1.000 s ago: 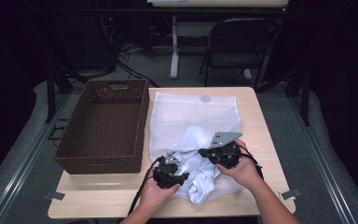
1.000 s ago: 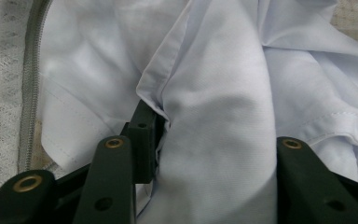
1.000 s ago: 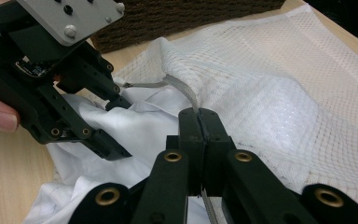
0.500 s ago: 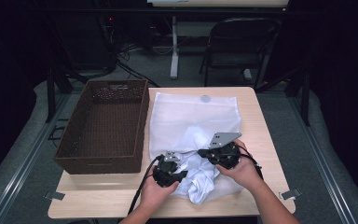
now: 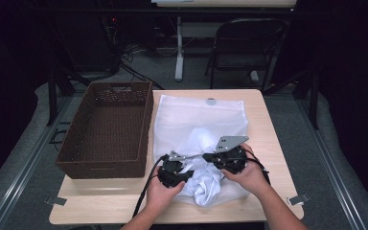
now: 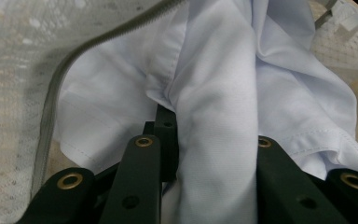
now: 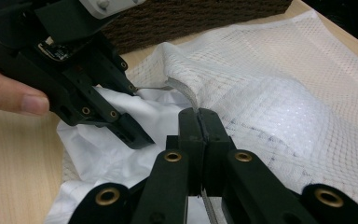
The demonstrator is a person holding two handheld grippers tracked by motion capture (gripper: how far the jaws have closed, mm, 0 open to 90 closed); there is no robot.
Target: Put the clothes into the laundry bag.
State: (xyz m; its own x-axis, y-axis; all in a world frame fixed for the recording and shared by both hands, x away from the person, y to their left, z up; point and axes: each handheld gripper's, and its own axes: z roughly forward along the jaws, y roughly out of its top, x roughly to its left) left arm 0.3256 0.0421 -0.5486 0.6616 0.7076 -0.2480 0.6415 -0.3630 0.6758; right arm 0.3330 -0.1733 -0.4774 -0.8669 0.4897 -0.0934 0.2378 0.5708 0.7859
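Note:
A white mesh laundry bag [image 5: 201, 117] lies flat on the table, with a crumpled white garment [image 5: 206, 184] at its near, open end. My left gripper [image 5: 187, 173] is shut on a fold of that garment [image 6: 214, 84], which runs up between its jaws [image 6: 212, 130]. The bag's grey zipper edge [image 6: 56, 88] curves past on the left of the left gripper view. My right gripper [image 5: 208, 157] is shut on the bag's zipper edge [image 7: 186, 95], holding the mesh lip raised over the garment. In the right gripper view, the left gripper [image 7: 130, 126] is close by at upper left.
An empty brown wicker basket [image 5: 108, 127] stands on the left half of the wooden table [image 5: 263, 124], touching the bag's left side. A folding chair [image 5: 247, 43] and a table leg stand on the floor beyond the far edge.
My left gripper has crept slightly away from the person with the garment in it. The right gripper has stayed in place on the bag's edge.

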